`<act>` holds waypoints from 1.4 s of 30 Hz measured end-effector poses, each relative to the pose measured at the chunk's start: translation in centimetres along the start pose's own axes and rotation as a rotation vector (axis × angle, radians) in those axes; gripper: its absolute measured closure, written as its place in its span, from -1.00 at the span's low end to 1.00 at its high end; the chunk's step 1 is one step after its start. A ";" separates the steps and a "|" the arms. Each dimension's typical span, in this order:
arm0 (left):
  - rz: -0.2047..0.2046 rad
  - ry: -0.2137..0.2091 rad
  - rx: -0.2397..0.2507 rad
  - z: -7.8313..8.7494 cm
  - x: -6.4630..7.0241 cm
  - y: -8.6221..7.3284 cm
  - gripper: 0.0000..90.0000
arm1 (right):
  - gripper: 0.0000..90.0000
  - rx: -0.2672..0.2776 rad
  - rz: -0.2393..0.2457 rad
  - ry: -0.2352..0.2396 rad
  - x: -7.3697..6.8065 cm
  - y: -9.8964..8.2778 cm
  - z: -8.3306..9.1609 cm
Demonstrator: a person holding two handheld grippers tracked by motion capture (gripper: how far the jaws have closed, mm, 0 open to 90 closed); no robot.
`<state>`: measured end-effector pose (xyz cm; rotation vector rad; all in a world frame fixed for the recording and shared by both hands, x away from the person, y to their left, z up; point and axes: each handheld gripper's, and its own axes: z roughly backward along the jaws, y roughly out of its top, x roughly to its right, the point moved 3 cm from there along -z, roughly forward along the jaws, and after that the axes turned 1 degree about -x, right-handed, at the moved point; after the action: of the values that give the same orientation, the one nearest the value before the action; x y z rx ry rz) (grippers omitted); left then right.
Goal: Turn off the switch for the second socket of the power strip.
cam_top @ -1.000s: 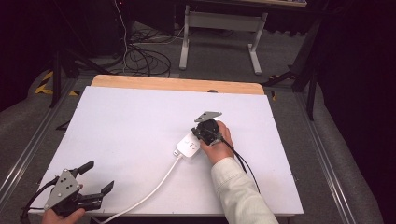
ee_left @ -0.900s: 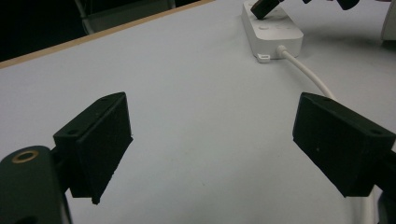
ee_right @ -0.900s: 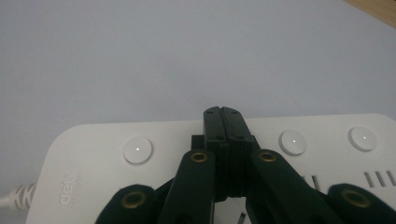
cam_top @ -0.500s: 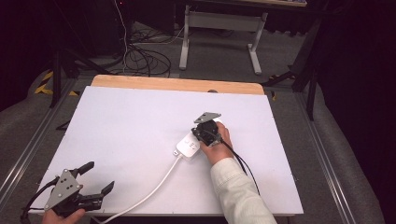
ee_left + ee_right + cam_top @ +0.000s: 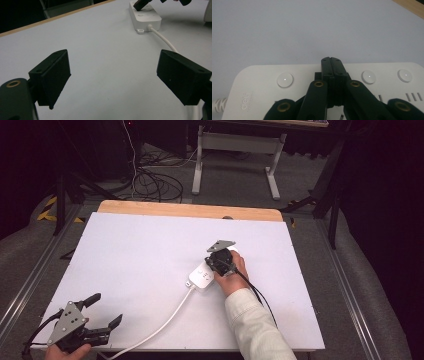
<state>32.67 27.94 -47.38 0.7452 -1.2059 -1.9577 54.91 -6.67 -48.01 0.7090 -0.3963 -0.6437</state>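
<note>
A white power strip (image 5: 202, 277) lies right of the table's middle, and its white cable (image 5: 165, 325) runs to the near edge. My right gripper (image 5: 216, 265) points down onto it, held by a hand in a pale sleeve. In the right gripper view the jaws (image 5: 331, 60) are shut with nothing between them. Their tips sit on the strip (image 5: 257, 92) in its row of round buttons (image 5: 285, 80), and what lies under the tips is hidden. My left gripper (image 5: 106, 309) rests open at the near left corner, far from the strip (image 5: 147, 18), jaws (image 5: 113, 75) wide apart.
The white table top (image 5: 150, 250) has a wooden strip (image 5: 190, 211) along its far edge. Behind it on the grey floor stand a white metal frame (image 5: 235, 150) and tangled cables (image 5: 150, 180). Metal rails (image 5: 30, 280) run along both sides of the table.
</note>
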 end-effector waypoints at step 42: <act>0.009 0.001 -0.003 -0.2 -0.1 0.0 -0.73 | 0.28 0.183 -0.033 0.047 -0.2 2.2 6.5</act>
<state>32.86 27.92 -47.41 0.7382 -1.2038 -1.9511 52.13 -8.39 -41.93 0.9049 -0.4045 -0.6257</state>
